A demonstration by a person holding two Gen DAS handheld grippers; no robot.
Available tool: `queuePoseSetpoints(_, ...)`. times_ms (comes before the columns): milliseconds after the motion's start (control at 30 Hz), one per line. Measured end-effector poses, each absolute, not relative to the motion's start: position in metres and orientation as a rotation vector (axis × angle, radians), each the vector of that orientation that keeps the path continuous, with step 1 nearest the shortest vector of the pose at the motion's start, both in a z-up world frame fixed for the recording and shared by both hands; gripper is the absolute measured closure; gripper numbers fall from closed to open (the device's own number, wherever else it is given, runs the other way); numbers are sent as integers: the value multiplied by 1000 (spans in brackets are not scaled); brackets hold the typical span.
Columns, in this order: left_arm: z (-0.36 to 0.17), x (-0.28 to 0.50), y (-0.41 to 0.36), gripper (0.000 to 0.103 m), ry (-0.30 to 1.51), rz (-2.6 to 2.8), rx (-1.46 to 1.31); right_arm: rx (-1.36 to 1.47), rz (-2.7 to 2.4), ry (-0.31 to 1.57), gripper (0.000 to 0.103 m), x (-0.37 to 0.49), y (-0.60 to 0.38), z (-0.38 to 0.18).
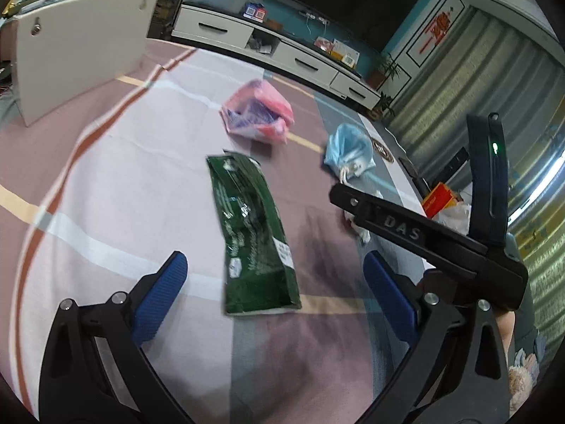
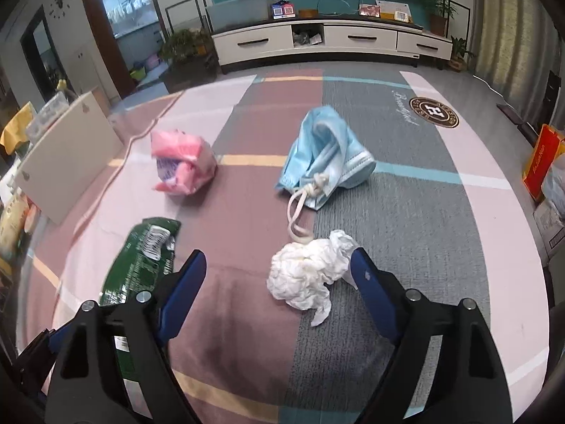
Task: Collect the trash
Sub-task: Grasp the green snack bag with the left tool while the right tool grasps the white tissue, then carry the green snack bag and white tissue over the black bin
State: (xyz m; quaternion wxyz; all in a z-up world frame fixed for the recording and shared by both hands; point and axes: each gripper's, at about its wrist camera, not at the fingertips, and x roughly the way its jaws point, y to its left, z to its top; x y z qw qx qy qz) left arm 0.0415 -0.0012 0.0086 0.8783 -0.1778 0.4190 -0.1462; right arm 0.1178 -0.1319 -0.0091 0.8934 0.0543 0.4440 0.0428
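Striped rug [image 2: 247,318]: green wrapper [image 1: 252,233], pink bag [image 2: 182,162], blue mask [image 2: 328,152], white tissue [image 2: 307,275].

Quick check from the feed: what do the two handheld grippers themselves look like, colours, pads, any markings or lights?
Both are black plastic frames with silver bolts and ribbed blue pads: left gripper, right gripper. The left view shows the right one's side, embossed "DAS", with a green light.
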Motion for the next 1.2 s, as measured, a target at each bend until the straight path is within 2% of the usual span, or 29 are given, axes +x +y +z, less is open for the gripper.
queuePoseSetpoints(167,1,41,-8,22,891,-327,-355,117,114,953,43,119,-130,-17)
queuePoseSetpoints(300,-5,42,-8,61,908,-331,-376,75,107,960,69,117,-127,-23)
queuePoseSetpoints(433,-3,41,-9,77,894,-315,-344,72,104,952,79,114,-131,-22)
queuePoseSetpoints(900,57,13,11,80,718,-320,-384,166,115,768,81,39,-168,53)
queuePoseSetpoints(1200,78,-2,9,79,679,-335,-376,168,56,677,81,-12,-185,76)
